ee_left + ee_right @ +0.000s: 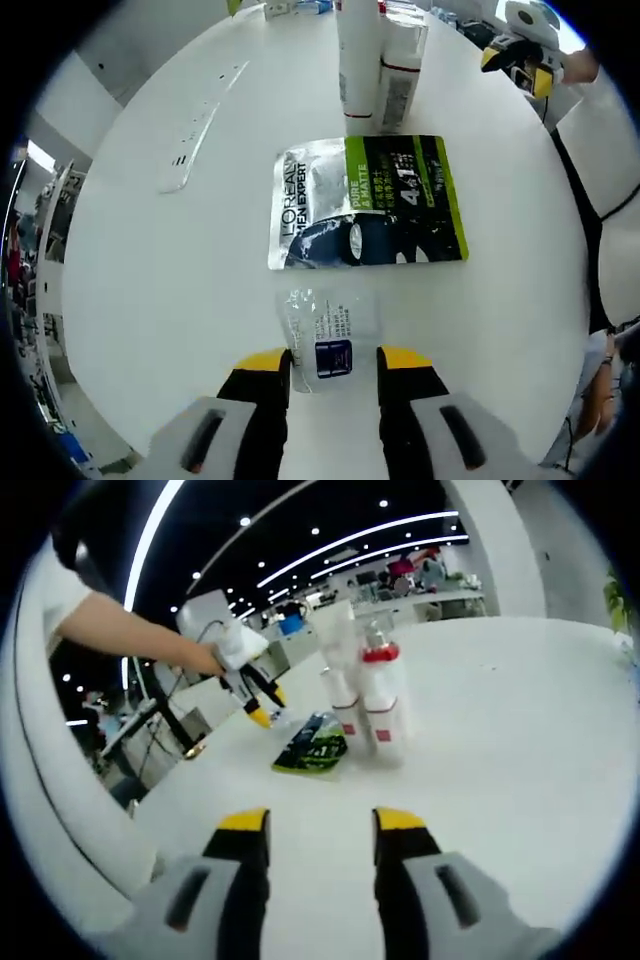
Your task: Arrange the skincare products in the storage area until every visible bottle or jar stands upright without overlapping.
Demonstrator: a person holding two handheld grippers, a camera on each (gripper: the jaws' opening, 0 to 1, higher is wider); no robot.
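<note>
**Clear bottle lying flat between the left jaws**

Left gripper view: The clear bottle is seen lying on its side on the white table, its blue-labelled end at 6 o'clock and its long axis running from 6 toward 12 o'clock, in line with the jaws. The left gripper is spread apart, its yellow tips flanking the near end of the bottle; whether either tip touches it cannot be told, and nothing is gripped yet. Just beyond the bottle, toward 12 o'clock, a L'Oréal pouch lies flat, its long side running from 9 to 3 o'clock. Farther on at 12 o'clock two upright bottles stand just beside each other. A power strip lies at 10 o'clock. The right gripper is seen at 1 o'clock, well apart from the bottle.

Right gripper view: The right gripper is released and empty, with bare table between its tips. The upright bottles are seen at 12 o'clock, the pouch lies to their left, and the left gripper sits at 10 o'clock, held in a hand.

The left gripper is judged far the nearer. Since the bottle lies along the jaws, a pinch across its width followed by a tip-up about the far end is likely called for.
</note>
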